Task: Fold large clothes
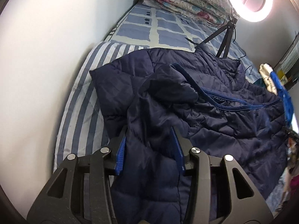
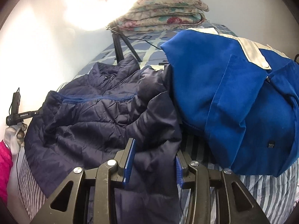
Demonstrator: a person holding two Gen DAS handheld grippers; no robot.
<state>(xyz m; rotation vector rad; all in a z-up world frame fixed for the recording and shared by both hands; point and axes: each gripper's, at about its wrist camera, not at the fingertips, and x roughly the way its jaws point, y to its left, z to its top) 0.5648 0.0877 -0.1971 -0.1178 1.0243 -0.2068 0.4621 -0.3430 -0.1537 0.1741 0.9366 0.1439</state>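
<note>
Left wrist: jaws angled down, pinching jacket (image 1: 205,85)

Only one text shows: small white lettering on a black bar-shaped device (image 2: 19,114) at left edge of right wrist view, held by a hand in a light glove (image 2: 15,134); too small and blurred to read for sure. A small black tag (image 2: 271,142) on the bright blue fabric garment (image 2: 233,100) has light marks, not readable. Left wrist view: no text
</note>
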